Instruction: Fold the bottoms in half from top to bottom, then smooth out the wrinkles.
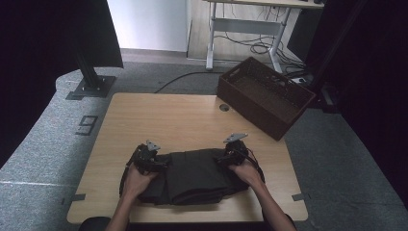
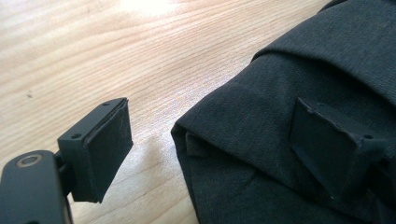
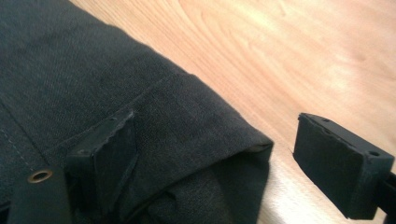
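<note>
Two spread tools, left tool and right tool, flank one folded dark garment.

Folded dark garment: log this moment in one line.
folded dark garment on table | left tool open | right tool open

Folded dark cloth runs past the frame edges.

A light wooden table has a small round hole near its far edge. A brown woven basket sits tilted at the far right corner, partly off the tabletop. Behind stand a desk frame with tangled cables and a dark post on a base plate. A mark on the grey floor, perhaps a "9", lies to the left.
</note>
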Demonstrator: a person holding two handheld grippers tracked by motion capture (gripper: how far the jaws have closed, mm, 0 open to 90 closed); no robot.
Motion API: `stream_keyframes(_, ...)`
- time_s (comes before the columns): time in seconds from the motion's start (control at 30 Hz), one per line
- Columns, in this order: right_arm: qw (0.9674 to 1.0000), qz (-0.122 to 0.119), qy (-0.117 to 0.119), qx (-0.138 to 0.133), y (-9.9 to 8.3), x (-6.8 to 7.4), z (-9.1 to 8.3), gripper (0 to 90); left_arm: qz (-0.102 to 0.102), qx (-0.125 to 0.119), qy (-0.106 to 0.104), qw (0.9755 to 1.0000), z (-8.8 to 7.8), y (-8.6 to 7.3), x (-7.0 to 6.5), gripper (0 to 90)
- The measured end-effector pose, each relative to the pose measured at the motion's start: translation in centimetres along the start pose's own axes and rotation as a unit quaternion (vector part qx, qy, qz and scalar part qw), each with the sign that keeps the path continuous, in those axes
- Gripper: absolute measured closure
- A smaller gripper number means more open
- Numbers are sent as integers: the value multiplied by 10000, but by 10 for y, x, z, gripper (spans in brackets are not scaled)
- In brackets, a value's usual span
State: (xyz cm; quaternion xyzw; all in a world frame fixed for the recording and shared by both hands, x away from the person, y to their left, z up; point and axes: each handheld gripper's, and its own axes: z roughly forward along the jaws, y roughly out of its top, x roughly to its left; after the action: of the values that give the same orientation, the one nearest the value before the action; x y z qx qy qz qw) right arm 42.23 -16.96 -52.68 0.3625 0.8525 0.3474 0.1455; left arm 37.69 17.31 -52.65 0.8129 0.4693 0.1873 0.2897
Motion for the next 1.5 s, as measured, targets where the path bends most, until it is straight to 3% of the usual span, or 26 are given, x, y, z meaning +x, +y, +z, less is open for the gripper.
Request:
stream_keyframes(0.4, 9997, 31, 194, 130, -17, 2, 2, 198, -181, -124, -184, 9996, 1, -8, 5, 139)
stream_keyframes(0.77, 9995, 207, 213, -74, -31, 11, -5, 216, -288, -98, -317, 9990, -2, -14, 5, 145)
stream_keyframes(1.5, 9994, 114, 324, -39, -57, 41, -30, 214, -35, -8, -443, 9990, -21, -33, -11, 146)
